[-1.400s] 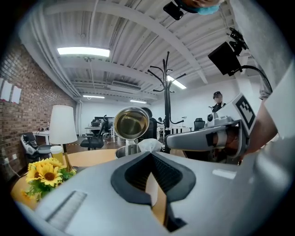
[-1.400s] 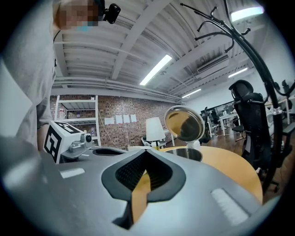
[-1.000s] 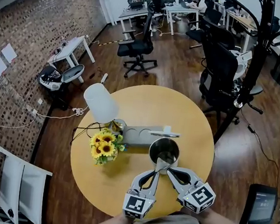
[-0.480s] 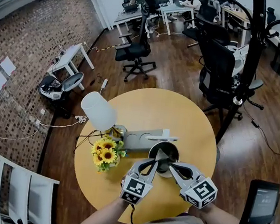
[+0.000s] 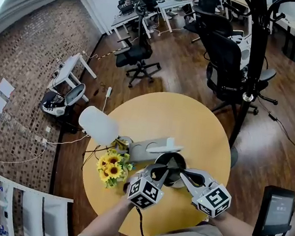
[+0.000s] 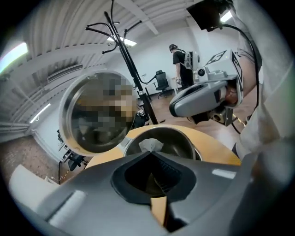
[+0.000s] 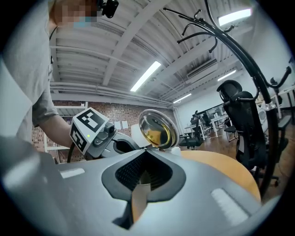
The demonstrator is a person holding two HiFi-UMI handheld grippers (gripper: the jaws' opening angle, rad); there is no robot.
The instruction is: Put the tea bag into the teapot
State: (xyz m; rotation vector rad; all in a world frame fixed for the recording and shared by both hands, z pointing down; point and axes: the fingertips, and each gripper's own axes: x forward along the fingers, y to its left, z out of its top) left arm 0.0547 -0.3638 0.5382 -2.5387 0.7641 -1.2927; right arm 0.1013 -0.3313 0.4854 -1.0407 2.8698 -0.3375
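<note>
Now the white paper tea bag [image 6: 150,145], pinched by the left gripper [image 6: 150,152], is being lowered inside the round steel teapot [image 6: 179,143] for release, the right gripper [image 7: 145,150] closed empty.

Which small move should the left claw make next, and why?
Probably open the left claw and let the tea bag go. Its tips pinch the white bag right over the mouth of the teapot, and the lid stands open, so the bag should drop inside.
</note>
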